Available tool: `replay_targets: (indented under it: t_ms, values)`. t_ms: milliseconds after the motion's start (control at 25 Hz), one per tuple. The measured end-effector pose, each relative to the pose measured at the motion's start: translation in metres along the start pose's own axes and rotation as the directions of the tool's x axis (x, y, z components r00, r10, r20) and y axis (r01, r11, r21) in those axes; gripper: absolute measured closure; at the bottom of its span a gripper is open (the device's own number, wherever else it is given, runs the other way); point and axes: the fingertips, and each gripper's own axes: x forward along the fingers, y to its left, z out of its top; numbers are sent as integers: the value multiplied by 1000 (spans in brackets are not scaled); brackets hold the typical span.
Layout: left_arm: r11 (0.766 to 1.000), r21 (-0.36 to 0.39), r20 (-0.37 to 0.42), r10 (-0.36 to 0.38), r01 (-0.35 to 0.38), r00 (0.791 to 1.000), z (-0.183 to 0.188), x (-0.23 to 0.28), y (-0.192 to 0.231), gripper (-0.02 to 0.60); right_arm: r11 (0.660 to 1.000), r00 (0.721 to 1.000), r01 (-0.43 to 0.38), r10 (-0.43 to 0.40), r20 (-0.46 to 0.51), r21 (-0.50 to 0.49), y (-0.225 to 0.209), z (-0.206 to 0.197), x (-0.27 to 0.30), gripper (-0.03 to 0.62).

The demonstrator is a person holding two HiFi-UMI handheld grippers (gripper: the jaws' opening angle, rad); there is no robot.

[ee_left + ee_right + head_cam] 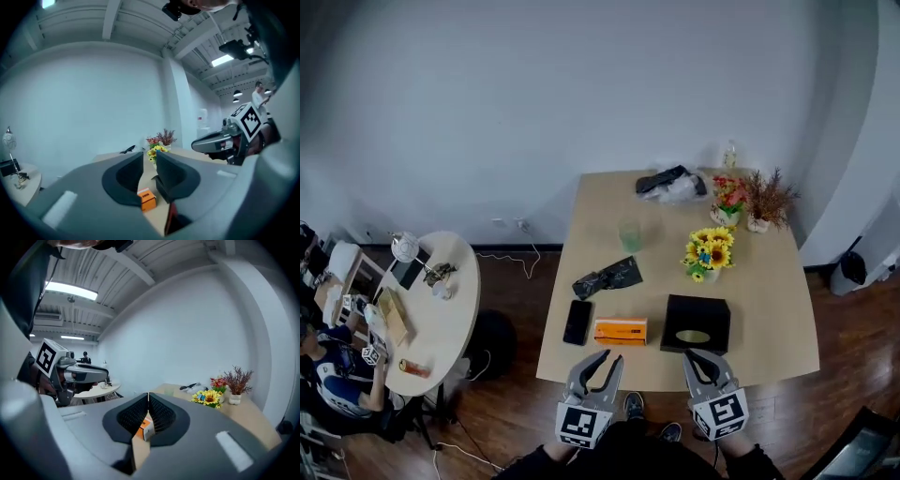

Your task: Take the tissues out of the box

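A black tissue box [695, 323] with an oval slot on top stands near the front edge of the tan table [769, 309]. My right gripper [700, 356] hovers just in front of the box, apart from it. In the right gripper view that gripper [148, 397] is shut, tips touching, with nothing held. My left gripper [609, 357] hangs at the table's front edge, just short of an orange box [620, 331]. In the left gripper view its jaws [149, 157] stand nearly together and empty, with the orange box [147, 198] showing below them.
On the table lie a black phone [577, 322], a crumpled black bag [607, 277], a green cup [630, 234], sunflowers [710, 251], two more flower pots [750, 200] and a plastic bag [672, 183]. A cluttered round table [441, 309] and a seated person [333, 380] are at left.
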Motion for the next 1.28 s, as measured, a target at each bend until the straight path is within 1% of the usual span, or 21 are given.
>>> replay_targets:
  t_ms: [120, 240, 360, 480, 560, 640, 760, 1080, 1280]
  values:
    - [1000, -14, -50, -2, 1, 999, -12, -19, -20, 514, 999, 998, 31, -32, 50, 21, -4, 4, -19, 586]
    - [999, -49, -59, -5, 2, 998, -14, -26, -22, 517, 997, 992, 69, -71, 105, 26, -7, 18, -28, 586]
    - [998, -68, -26, -18, 16, 1000, -6, -25, -20, 517, 995, 984, 104, -103, 147, 1, -6, 37, -34, 585]
    - [998, -54, 29, -41, 42, 999, 14, -24, -14, 517, 989, 973, 145, -144, 182, 5, -6, 55, -38, 586]
    - [998, -42, 62, -46, 48, 997, 23, -28, -6, 518, 988, 968, 152, -151, 203, 10, 0, 62, -37, 586]
    - [998, -43, 72, -52, 55, 996, 23, -29, 1, 518, 989, 965, 148, -146, 218, 6, 8, 66, -34, 586]
    - [994, -68, 64, -76, 81, 995, 19, -28, 4, 518, 988, 965, 152, -146, 217, -8, 16, 66, -30, 585]
    - [986, -86, 58, -140, 145, 988, 11, -22, -1, 518, 982, 969, 188, -183, 168, -12, 21, 53, -32, 586]
    - [987, -75, 61, -138, 143, 988, 9, -22, 2, 523, 978, 969, 209, -208, 136, 2, 19, 46, -32, 592]
